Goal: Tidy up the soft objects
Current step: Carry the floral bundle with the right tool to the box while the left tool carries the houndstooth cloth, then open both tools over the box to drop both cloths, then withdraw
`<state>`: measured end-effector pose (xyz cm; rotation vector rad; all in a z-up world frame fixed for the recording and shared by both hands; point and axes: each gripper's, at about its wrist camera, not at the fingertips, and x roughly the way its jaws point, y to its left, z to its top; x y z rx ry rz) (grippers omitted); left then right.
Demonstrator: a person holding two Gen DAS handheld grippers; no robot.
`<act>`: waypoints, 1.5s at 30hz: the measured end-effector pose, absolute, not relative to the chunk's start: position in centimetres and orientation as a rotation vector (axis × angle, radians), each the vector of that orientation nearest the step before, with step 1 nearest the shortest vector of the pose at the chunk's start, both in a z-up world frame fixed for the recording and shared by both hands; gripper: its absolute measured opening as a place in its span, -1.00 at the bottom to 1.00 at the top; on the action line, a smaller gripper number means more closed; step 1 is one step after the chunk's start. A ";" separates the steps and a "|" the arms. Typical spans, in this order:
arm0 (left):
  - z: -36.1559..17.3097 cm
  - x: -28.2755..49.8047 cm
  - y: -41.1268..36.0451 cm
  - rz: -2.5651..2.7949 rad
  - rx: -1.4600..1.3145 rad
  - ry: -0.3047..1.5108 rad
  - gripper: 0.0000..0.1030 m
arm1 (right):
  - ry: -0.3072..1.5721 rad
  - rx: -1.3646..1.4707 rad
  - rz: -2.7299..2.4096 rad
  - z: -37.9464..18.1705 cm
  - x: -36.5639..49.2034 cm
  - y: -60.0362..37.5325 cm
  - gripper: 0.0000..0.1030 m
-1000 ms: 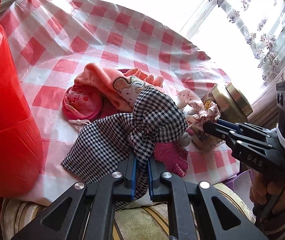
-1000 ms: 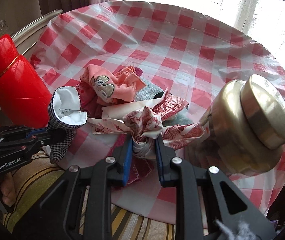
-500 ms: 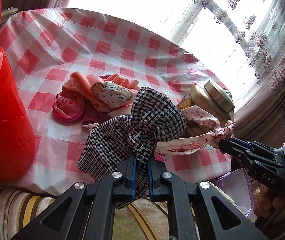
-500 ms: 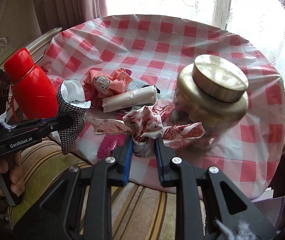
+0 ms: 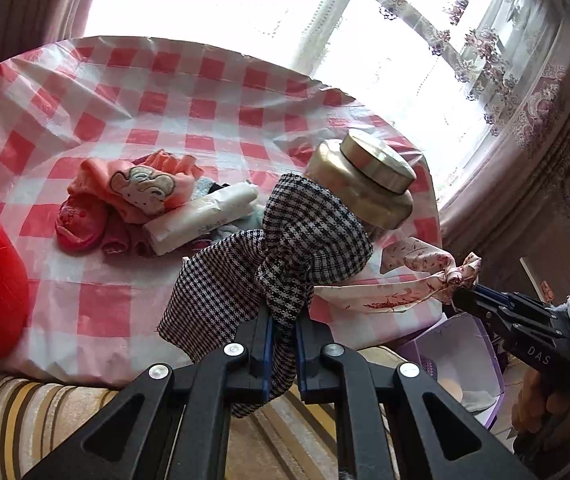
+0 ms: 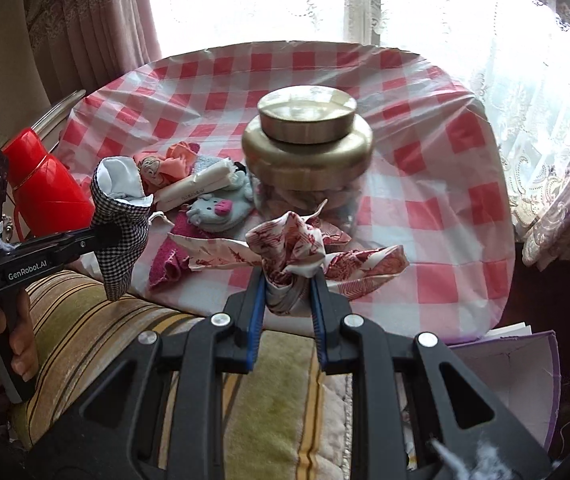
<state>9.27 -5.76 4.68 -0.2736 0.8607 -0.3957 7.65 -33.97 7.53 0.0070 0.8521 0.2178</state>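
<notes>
Checked cloth (image 5: pixel 285 248) pinched in left gripper (image 5: pixel 283 344), printed scarf (image 6: pixel 289 252) in right gripper (image 6: pixel 287 300); lift both clear of jar (image 6: pixel 307 152), avoid snagging

White capital letters "DAS" stand on the side of the black plastic right gripper (image 5: pixel 463 300) as the left wrist view shows it. The white wording "GenRobot.AI" runs along the body of the black plastic left gripper (image 6: pixel 115 234) in the right wrist view. The white rolled plastic packet (image 6: pixel 197 188) bears a line of dark print too small to read.
</notes>
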 end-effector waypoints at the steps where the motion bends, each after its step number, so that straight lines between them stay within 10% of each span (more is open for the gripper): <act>1: 4.8 9.2 -6.4 -0.406 -0.265 0.860 -0.81 | 0.848 0.017 0.201 7.7 7.3 -34.9 -0.51; 30: 6.5 4.1 -30.3 -0.818 0.073 0.886 -0.81 | 0.852 0.246 -0.227 5.7 -1.2 -54.5 -0.49; 39: 5.5 3.0 -34.0 -0.911 0.101 0.928 0.06 | 0.830 0.282 -0.268 4.9 -1.2 -56.0 -0.02; 45: 5.3 3.9 -32.8 -0.867 0.062 0.944 0.06 | 0.809 0.283 -0.308 5.3 -1.5 -56.6 0.24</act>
